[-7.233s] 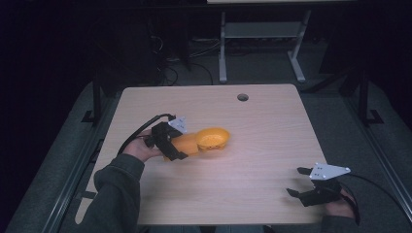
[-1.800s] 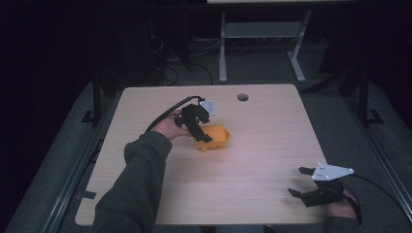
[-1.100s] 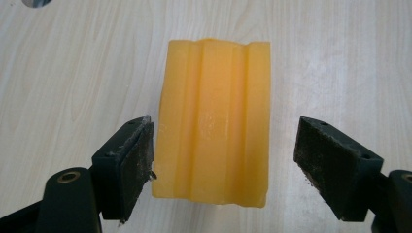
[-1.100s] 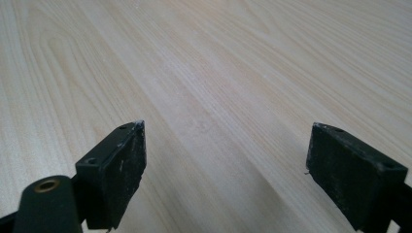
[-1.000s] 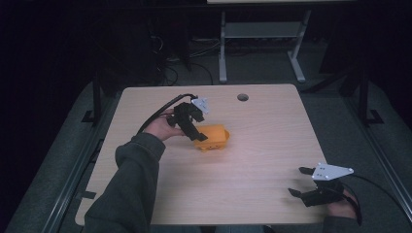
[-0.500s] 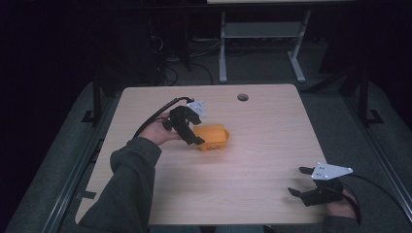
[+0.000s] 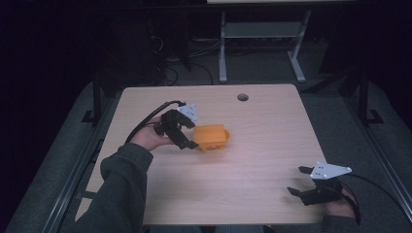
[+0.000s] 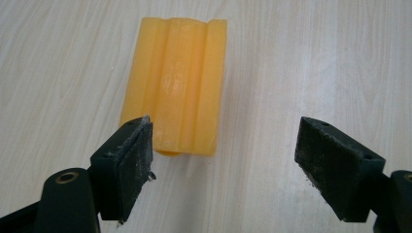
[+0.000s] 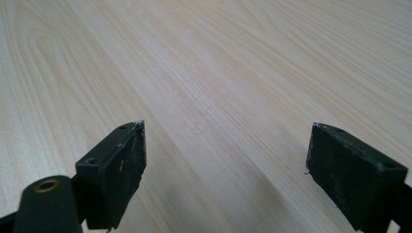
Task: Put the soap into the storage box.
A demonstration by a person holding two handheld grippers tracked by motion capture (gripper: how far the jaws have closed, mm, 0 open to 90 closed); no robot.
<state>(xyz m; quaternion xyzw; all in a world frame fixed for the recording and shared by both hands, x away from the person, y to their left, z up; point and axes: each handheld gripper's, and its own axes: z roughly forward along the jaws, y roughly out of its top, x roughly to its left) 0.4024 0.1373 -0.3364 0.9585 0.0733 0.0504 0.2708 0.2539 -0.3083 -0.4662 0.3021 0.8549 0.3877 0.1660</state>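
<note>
An orange plastic block with lengthwise ridges lies flat on the wooden table, left of its middle. My left gripper stands open just left of it, held in a hand with a grey sleeve. In the left gripper view the orange block lies ahead of the left gripper, its near end beside the left jaw, nothing clamped. My right gripper rests open near the front right corner. The right gripper view has the right gripper over bare wood.
A round cable hole sits near the table's far edge. Behind the table stands a white metal frame on dark floor. Black cables trail from the left gripper toward the table's left side.
My left gripper has let go of the orange block and drawn back a little to the left and toward me; the block stays put. The right gripper has not moved.
</note>
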